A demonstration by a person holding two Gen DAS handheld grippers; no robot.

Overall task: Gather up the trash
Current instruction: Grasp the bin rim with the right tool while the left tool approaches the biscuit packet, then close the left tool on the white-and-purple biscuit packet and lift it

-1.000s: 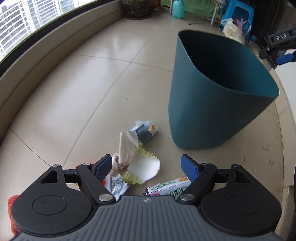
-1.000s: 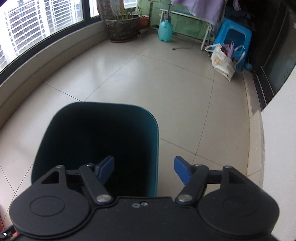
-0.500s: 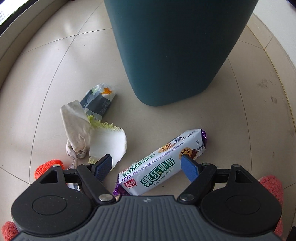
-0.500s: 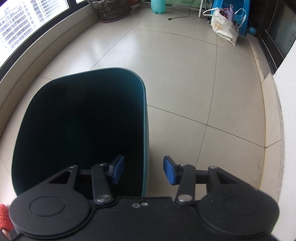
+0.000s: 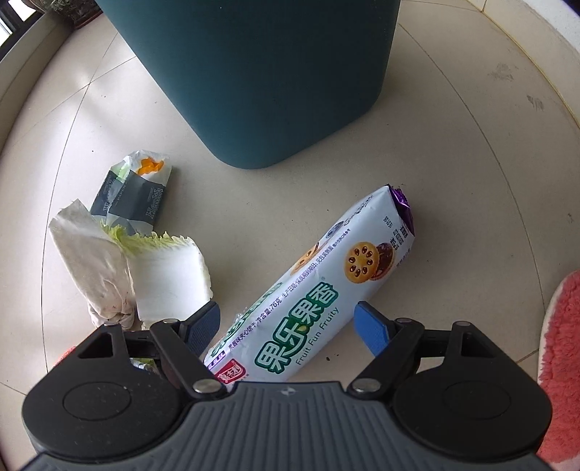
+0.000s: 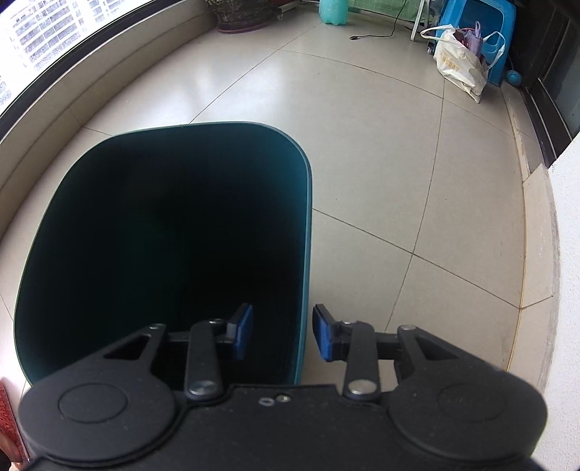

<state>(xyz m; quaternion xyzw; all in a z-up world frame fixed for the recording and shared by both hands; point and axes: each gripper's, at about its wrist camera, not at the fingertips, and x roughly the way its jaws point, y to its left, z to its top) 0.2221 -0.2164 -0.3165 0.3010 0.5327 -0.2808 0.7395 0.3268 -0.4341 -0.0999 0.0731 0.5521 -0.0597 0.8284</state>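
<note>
In the left wrist view my left gripper (image 5: 288,320) is open, low over the tile floor, with its blue fingers on either side of a white biscuit packet (image 5: 315,290) that lies flat. A cabbage leaf (image 5: 166,268), a crumpled tissue (image 5: 90,264) and a dark wrapper (image 5: 134,195) lie to the left. The teal trash bin (image 5: 261,76) stands just beyond. In the right wrist view my right gripper (image 6: 282,331) is open, straddling the right wall of the bin (image 6: 302,253). The bin's inside is dark.
A pink slipper (image 5: 562,344) is at the right edge of the left wrist view. In the right wrist view a white bag (image 6: 460,69), a blue stool (image 6: 496,32), a plant pot (image 6: 239,14) and a teal bottle (image 6: 333,11) stand far back. A window ledge runs along the left.
My left gripper has dropped toward the floor and moved in around the biscuit packet. My right gripper has narrowed and come down over the bin's right wall.
</note>
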